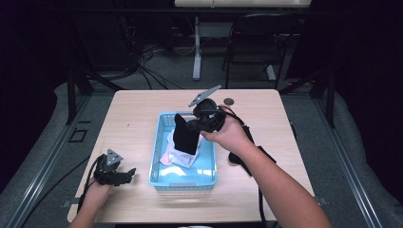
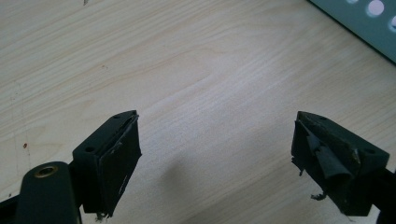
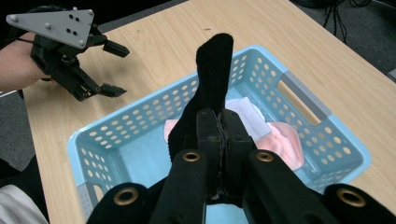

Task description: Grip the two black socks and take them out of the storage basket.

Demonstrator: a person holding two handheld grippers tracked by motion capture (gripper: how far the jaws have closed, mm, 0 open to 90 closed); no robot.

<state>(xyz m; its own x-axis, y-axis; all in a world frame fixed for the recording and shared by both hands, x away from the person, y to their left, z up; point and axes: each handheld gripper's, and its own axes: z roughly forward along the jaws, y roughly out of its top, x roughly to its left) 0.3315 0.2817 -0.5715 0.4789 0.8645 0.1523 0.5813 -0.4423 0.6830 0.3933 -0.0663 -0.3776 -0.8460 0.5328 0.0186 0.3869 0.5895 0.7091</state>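
The right gripper (image 1: pixel 192 124) is clamped on a black sock (image 1: pixel 185 135), jaws pressed together on its fabric, and holds it hanging above the blue basket (image 1: pixel 159 161) near the far end; in the right gripper view the sock (image 3: pixel 212 74) stands up past the jaws over the perforated basket wall (image 3: pixel 140 121); the step in hand looks like lifting the sock out of the basket — or lowering it in, the pictures cannot settle which. Under it lie a white cloth (image 1: pixel 183 156) and a pink cloth (image 1: pixel 166 158), loose on the basket floor. The left gripper (image 1: pixel 124 175) rests low on the table (image 1: pixel 133 114) just beside the basket's near left corner, jaws wide apart and holding nothing. The next move probably calls for carrying the sock clear of the rim without its hanging end snagging on the cloths; the left gripper could take the free end. There is bare table to the left and right of the basket, less in front of it; a small round dark object (image 1: pixel 229 101) sits near the far edge, well apart from the work.
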